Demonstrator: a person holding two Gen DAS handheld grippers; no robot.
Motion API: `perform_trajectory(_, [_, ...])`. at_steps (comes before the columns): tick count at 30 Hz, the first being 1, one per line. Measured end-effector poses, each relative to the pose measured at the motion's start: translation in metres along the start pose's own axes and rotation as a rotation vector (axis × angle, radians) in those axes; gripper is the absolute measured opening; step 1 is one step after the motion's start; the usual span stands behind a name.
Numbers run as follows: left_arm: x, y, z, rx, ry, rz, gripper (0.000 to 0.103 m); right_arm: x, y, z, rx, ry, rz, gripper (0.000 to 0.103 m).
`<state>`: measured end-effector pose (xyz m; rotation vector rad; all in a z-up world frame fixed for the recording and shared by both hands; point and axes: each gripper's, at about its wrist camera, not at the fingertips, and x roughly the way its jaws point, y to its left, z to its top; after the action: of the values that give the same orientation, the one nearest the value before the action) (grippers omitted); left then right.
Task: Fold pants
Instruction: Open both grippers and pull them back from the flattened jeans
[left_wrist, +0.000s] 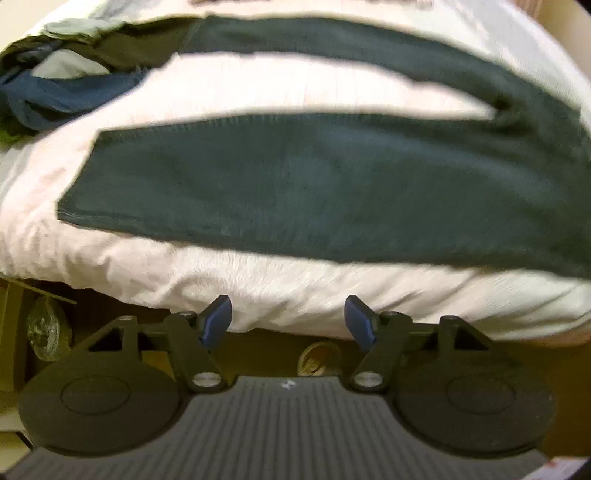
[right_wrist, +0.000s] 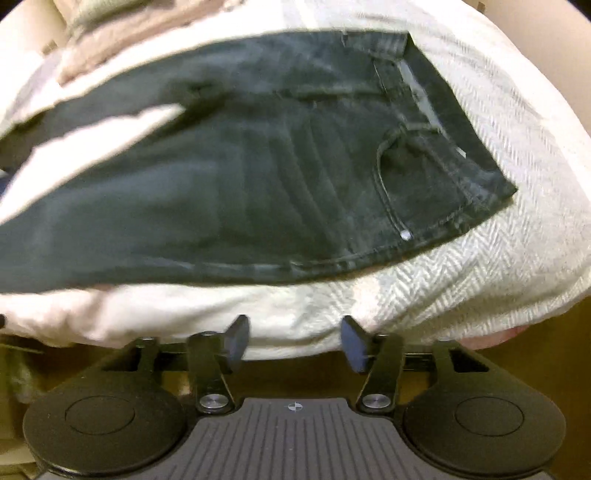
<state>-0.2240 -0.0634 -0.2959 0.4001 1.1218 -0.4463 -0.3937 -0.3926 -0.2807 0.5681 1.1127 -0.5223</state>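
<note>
Your left gripper and right gripper both hang with jaws apart, nothing between them. The dark pants lie flat on the white bedcover, toward twelve o'clock of each.

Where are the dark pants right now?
The dark pants lie spread flat on the white bedspread, waistband toward the right of the right wrist view, legs running left.

Matt dark denim pants lie on a white herringbone-woven cloth bedcover.
</note>
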Motion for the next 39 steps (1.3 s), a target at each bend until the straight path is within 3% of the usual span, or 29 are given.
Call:
perform_trajectory(5, [-0.073,-0.017,0.01,-0.015,-0.057,-0.03,0.079,-0.058,0.031,0.017,-0.056,-0.048,0.054,0.061])
perform_trajectory(9, [-0.108,-0.025,0.011,0.011,-0.092,-0.032,0.08,-0.097,0.052,0.021,-0.107,-0.095,0.085,0.064])
perform_trajectory(14, [-0.134,-0.031,0.005,0.055,-0.113,0.021,0.082,-0.118,0.061,0.009,-0.123,-0.077,0.105,0.066])
perform_trajectory(27, [-0.169,-0.031,-0.012,0.058,-0.099,0.003,0.083,-0.149,0.07,-0.015,-0.156,-0.077,0.102,0.066])
perform_trajectory(39, [-0.175,-0.034,-0.019,0.042,-0.093,-0.006,0.083,-0.152,0.07,-0.021,-0.147,-0.074,0.103,0.067])
